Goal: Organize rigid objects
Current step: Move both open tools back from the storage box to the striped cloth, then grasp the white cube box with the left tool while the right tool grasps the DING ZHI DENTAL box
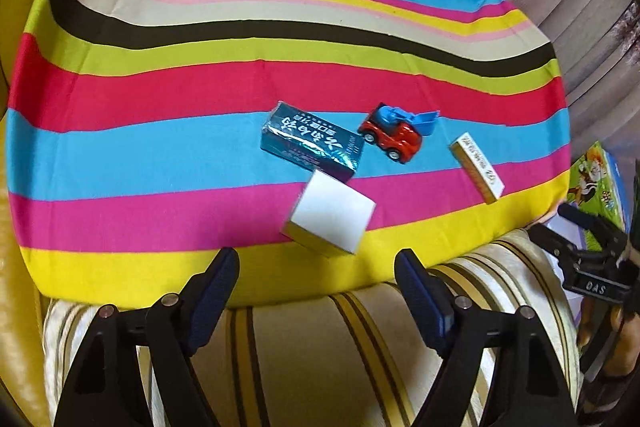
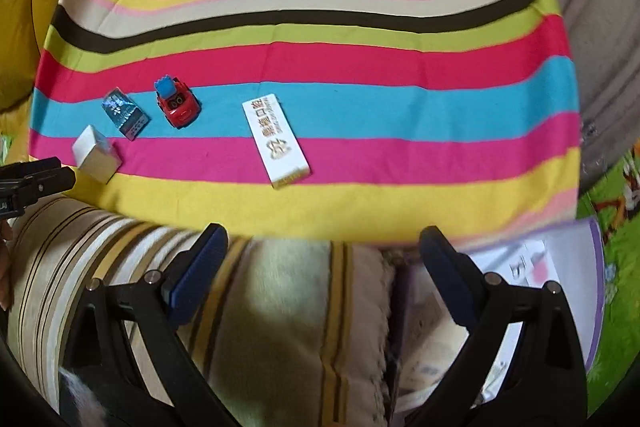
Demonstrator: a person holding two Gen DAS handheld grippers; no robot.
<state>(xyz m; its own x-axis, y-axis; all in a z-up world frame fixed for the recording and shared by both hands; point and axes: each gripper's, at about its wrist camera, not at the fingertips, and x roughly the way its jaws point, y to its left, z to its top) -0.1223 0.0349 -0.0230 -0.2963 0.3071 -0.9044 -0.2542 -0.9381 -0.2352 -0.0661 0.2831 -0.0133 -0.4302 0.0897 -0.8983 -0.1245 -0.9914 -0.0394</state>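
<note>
On the striped cloth (image 1: 160,147) lie a teal box (image 1: 312,143), a white cube box (image 1: 330,213), a red and blue toy car (image 1: 394,133) and a long white box (image 1: 478,167). My left gripper (image 1: 316,275) is open and empty, just short of the white cube box. My right gripper (image 2: 320,251) is open and empty at the cloth's near edge, below the long white box (image 2: 278,143). The right wrist view also shows the toy car (image 2: 178,101), the teal box (image 2: 124,113) and the white cube box (image 2: 96,155) at the left.
The cloth (image 2: 360,67) covers a cushion on a striped sofa seat (image 2: 280,327). A green cartoon mat (image 2: 616,195) and a white paper with a purple edge (image 2: 560,267) lie at the right. The other gripper shows at the edge of each view.
</note>
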